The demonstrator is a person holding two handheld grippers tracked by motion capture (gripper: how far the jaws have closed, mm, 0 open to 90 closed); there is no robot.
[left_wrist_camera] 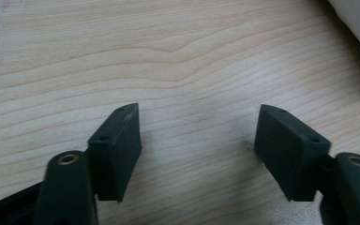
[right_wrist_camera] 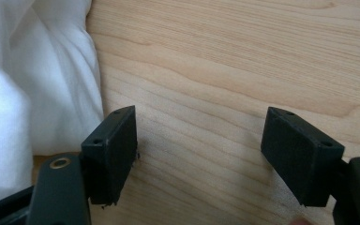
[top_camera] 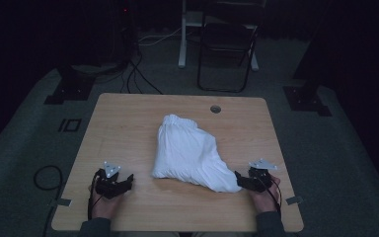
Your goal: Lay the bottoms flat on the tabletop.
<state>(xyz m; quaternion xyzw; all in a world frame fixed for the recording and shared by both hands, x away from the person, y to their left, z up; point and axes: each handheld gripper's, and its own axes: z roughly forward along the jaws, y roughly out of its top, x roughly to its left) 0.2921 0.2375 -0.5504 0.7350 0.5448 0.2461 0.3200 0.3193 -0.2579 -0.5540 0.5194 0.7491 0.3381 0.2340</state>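
A crumpled white cloth [top_camera: 190,153] lies in a heap at the middle of the wooden table [top_camera: 123,123]. My left gripper [top_camera: 128,181] rests near the front left, a short way left of the cloth, its jaws open over bare wood [left_wrist_camera: 199,122]. A corner of the cloth [left_wrist_camera: 358,23] shows at the upper right of the left gripper view. My right gripper [top_camera: 238,177] sits at the front right, beside the cloth's near right tip. Its jaws stand open over bare wood [right_wrist_camera: 201,124], and the cloth [right_wrist_camera: 33,79] lies just left of its left jaw.
A round cable hole [top_camera: 215,109] sits near the table's far edge. Beyond the table stand a dark folding chair [top_camera: 227,49] and a white post [top_camera: 182,34]. Cables [top_camera: 133,74] run over the grey floor, with black stand feet [top_camera: 69,86] on both sides.
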